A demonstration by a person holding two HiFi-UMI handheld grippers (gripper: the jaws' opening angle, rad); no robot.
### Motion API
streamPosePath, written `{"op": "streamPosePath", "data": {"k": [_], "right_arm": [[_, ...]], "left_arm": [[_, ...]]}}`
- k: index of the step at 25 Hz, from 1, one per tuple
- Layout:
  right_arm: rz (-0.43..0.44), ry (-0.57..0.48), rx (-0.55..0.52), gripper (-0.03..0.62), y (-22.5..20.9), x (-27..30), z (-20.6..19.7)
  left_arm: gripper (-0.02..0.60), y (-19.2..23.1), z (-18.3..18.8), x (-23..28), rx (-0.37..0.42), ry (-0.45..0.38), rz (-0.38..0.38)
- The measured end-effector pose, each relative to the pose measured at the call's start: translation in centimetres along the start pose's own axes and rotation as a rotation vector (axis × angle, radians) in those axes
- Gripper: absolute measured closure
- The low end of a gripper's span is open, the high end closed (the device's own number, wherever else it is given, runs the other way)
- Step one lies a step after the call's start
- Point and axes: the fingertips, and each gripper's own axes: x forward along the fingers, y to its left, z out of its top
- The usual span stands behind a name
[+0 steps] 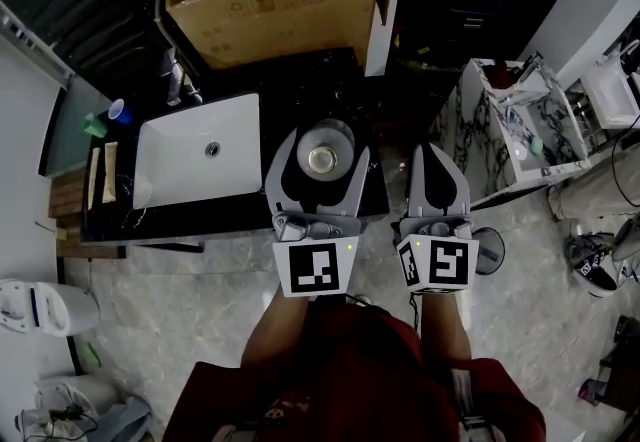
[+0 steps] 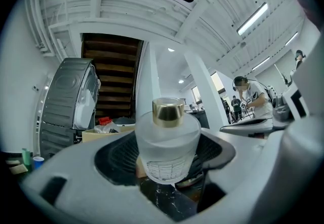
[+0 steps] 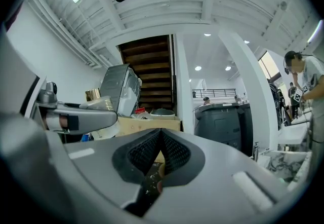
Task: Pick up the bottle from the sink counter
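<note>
Bottle sat clamped between your left gripper's jaws; you needed a steady, upright lift clear of the counter. Your right gripper was pinched together, empty.

frosted white bottle with gold cap, white-veined black counter, white sink

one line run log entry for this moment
left hand-held gripper: shut on bottle | right hand-held gripper: shut, empty | bottle: upright, above counter, right of sink
</note>
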Motion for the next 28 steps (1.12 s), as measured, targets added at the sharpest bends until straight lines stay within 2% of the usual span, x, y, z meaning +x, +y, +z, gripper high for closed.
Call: {"op": "streamPosePath", "data": {"k": [15, 28], "right_arm": [[0.012, -0.011, -0.021, 0.592, 1.0, 0.4, 0.7], [0.005, -0.003, -0.047, 0.592, 1.2, 0.3, 0.7]], "left_arm": [[0.249, 0.9, -0.3, -0.1, -0.015, -0.006, 0.013], [0.249, 0.8, -0.8, -0.1, -0.01, 0.003, -0.006]]}}
